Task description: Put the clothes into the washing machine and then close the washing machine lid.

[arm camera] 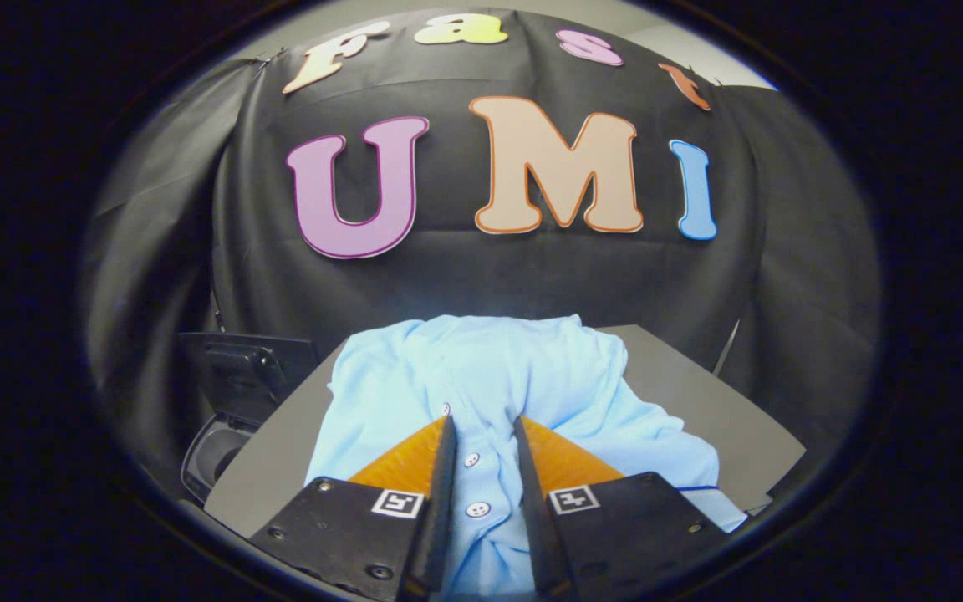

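Observation:
A light blue button-up shirt (pixel 498 376) lies crumpled on a grey table (pixel 699 393). My gripper (pixel 484 422) is down on the shirt, its fingers close together with the button placket bunched up between them. Three white buttons show in the narrow gap. Both fingers (pixel 446 468) press against the fabric, so the gripper is shut on the shirt. To the left, below the table's edge, sits the dark washing machine (pixel 214 456) with its lid (pixel 247 368) raised and its round opening partly showing.
The table's far edge meets the black cloth wall (pixel 481 276) just beyond the shirt. Bare grey tabletop lies to the right of the shirt and in a strip on its left, next to the machine.

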Action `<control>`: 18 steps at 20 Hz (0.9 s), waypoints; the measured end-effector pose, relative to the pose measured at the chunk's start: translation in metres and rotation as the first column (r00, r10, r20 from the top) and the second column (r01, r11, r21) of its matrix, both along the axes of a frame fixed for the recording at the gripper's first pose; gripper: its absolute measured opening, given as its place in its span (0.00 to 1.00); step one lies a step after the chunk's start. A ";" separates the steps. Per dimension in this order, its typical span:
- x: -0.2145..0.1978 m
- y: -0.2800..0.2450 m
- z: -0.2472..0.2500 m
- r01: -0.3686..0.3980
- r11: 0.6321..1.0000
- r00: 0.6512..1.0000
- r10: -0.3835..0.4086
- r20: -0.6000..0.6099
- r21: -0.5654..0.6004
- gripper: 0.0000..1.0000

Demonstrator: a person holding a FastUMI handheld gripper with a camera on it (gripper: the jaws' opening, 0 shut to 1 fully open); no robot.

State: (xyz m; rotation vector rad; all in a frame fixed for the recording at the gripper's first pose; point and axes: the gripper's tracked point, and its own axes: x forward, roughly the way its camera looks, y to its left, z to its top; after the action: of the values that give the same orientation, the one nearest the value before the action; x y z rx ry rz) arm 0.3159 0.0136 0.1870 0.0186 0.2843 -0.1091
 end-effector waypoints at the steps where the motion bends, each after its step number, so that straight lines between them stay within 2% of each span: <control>1: 0.000 0.001 0.000 0.009 1.000 1.000 -0.009 0.006 0.023 0.36; 5: -0.002 0.013 0.002 0.022 0.997 0.999 -0.025 0.035 0.079 0.18; 9: -0.007 0.032 0.003 0.002 0.999 0.997 -0.004 0.072 0.033 0.15; 13: -0.010 0.067 0.007 -0.041 0.998 0.995 0.036 0.094 0.053 0.15; 15: -0.009 0.096 0.012 -0.085 0.994 0.990 0.077 0.117 0.064 0.13; 18: -0.010 0.152 0.022 -0.194 0.975 0.971 0.175 0.161 0.108 0.13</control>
State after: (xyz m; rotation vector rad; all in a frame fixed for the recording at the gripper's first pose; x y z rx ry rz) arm 0.3062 0.1652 0.2086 0.1223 0.1404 0.0955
